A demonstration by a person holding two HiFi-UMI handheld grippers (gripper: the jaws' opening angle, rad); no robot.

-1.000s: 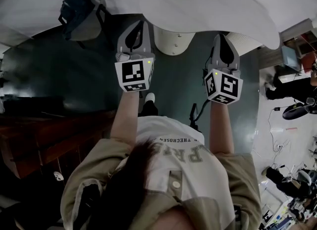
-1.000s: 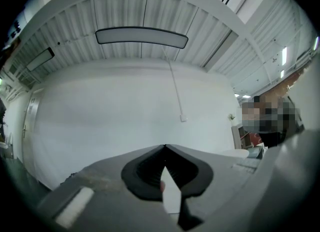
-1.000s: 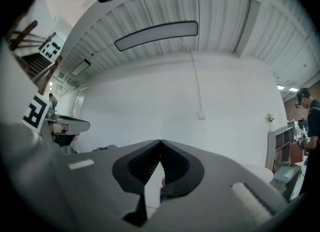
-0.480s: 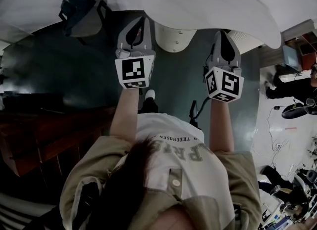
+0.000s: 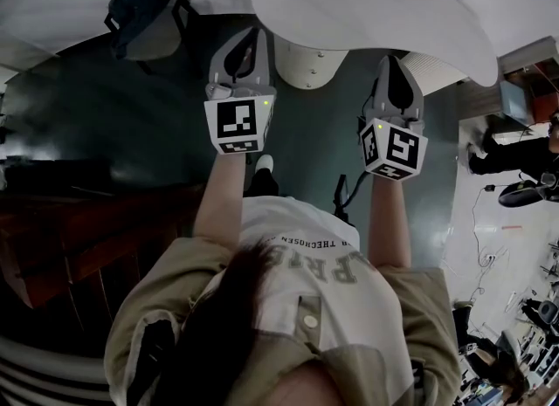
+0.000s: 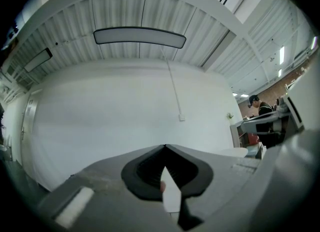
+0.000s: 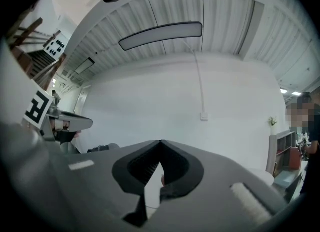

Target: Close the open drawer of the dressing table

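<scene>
Both grippers are held out level in front of the person, side by side, over a dark floor. The left gripper [image 5: 243,46] is shut with nothing in it; in its own view the left gripper [image 6: 164,147] has its jaws closed together against a plain white wall. The right gripper [image 5: 395,71] is also shut and empty, and the right gripper [image 7: 160,141] faces the same wall in its own view. A dark wooden piece of furniture [image 5: 79,234] stands at the left of the head view, apart from both grippers. No open drawer can be made out on it.
A white round table [image 5: 410,20] on a pale pedestal [image 5: 306,68] stands just ahead of the grippers. A chair with a dark bag [image 5: 140,16] sits at the far left. People and cables [image 5: 515,155] are at the right edge. A person at a desk [image 6: 260,109] shows to the left gripper's right.
Both grippers stay where they were, still shut. Only the head view has shifted slightly, so the white table's edge sits a little differently.
</scene>
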